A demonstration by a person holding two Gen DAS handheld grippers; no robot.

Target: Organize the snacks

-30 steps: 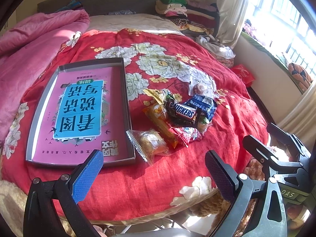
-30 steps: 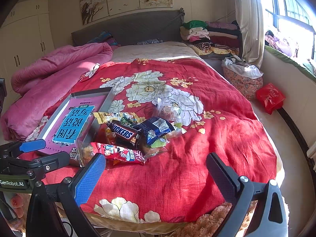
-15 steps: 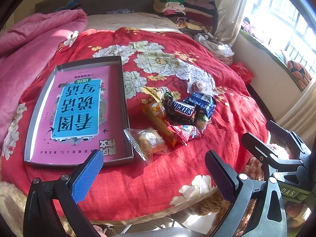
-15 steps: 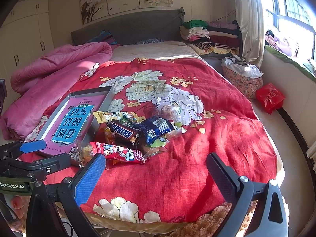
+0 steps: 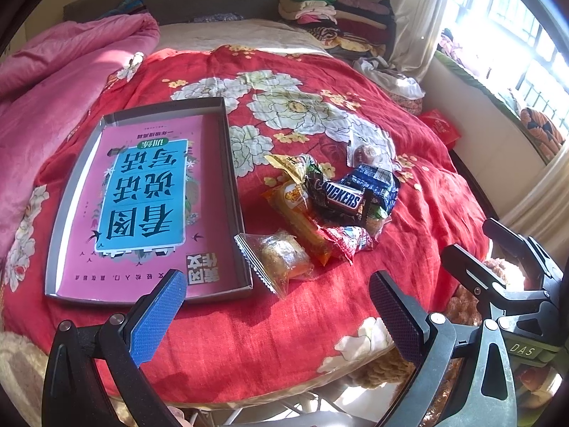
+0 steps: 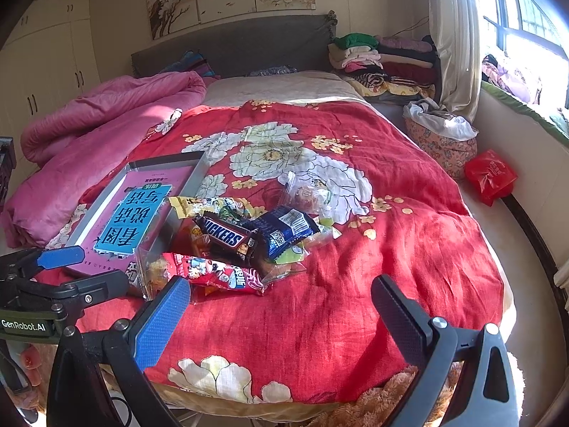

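A heap of snack packets lies on the red flowered bedspread: a Snickers bar [image 5: 343,197] [image 6: 225,238], a blue packet [image 5: 377,181] [image 6: 288,229], a red packet [image 6: 220,275], an orange packet [image 5: 298,217] and a clear-wrapped pastry [image 5: 281,258]. Another clear-wrapped snack [image 5: 368,153] [image 6: 307,194] lies apart, farther back. Left of the heap sits a grey tray [image 5: 234,192] [image 6: 193,181] lined with a pink book. My left gripper [image 5: 277,316] hovers open near the bed's front edge, below the pastry. My right gripper [image 6: 281,320] is open too, short of the heap.
A pink quilt [image 5: 53,82] is bunched along the bed's left side. Folded clothes [image 6: 377,60] are stacked by the grey headboard. A floral basket [image 6: 441,138] and a red bag [image 6: 490,176] sit on the floor to the right, under the window.
The left wrist view has shifted slightly, so the tray and snacks sit a little lower and closer. The right gripper has barely moved. Both stay open.
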